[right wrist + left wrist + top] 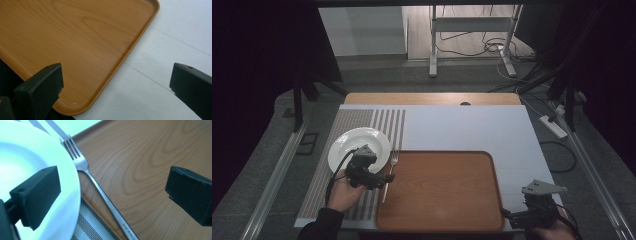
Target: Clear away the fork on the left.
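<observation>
Nearest me, right gripper (511, 216) sits at the table's (472, 127) front-right corner, just off the tray's (439, 187) near-right corner. Its own view shows the 2 jaws wide apart with nothing between them: one jaw over the tray's rounded corner, the other over bare white table top.

Left hand (343, 192) comes in at bottom left. Left gripper (388, 179) is over the striped placemat (319, 172), at the tray's left edge. Jaws spread wide, gripping nothing. In its own view I see one jaw over the plate (30, 157), the other over the tray's wood grain, and the fork (100, 191) running between them.

Fork lies on the tray's left rim, tines pointing away from me, handle toward me. Its head is just beside the plate rim; can't tell whether they touch.

White plate sits on the placemat, left of the tray. Tray surface is bare wood.

Further out: table's wooden back edge, then floor with cables (472, 47) and a stand's 2 metal legs (432, 40).
</observation>
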`<state>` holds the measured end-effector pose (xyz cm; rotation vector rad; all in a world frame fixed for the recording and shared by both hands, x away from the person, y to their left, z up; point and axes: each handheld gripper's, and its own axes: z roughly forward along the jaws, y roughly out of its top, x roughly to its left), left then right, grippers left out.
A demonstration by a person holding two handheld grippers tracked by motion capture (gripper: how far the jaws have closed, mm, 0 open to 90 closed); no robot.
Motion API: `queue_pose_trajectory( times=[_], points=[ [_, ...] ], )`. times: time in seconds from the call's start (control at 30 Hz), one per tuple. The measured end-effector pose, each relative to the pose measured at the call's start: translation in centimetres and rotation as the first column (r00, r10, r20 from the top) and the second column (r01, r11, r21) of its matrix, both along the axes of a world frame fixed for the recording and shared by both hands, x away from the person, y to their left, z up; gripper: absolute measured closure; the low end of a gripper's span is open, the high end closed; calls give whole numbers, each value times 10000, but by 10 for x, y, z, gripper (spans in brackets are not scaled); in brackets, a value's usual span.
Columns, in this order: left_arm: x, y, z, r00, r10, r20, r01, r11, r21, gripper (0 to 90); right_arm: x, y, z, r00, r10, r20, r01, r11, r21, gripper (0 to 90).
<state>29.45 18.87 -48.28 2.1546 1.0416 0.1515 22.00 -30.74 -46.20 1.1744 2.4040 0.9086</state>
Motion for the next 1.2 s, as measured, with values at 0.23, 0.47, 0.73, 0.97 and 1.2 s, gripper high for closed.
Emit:
queue_pose_trajectory(
  times=[0.23,0.47,0.73,0.97,1.2],
  points=[
    [-5,7,0,9999,67,148,-64,9998,-210,0,0,0,0,10000,-24,-7,24,10000,-7,0],
    [-10,14,0,9994,196,286,-189,9995,-248,0,0,0,0,10000,-36,-16,36,10000,-8,0],
    [-17,24,0,9984,376,417,-365,9990,-268,0,0,0,0,10000,-40,-50,40,10000,-25,0],
    [-24,35,-2,9975,601,383,-589,9978,-315,0,0,0,0,10000,-77,-52,77,10000,-62,0],
    [-33,46,-3,9953,929,265,-920,9952,-336,0,0,0,0,9999,-102,-77,102,9999,-41,0]
  ],
)
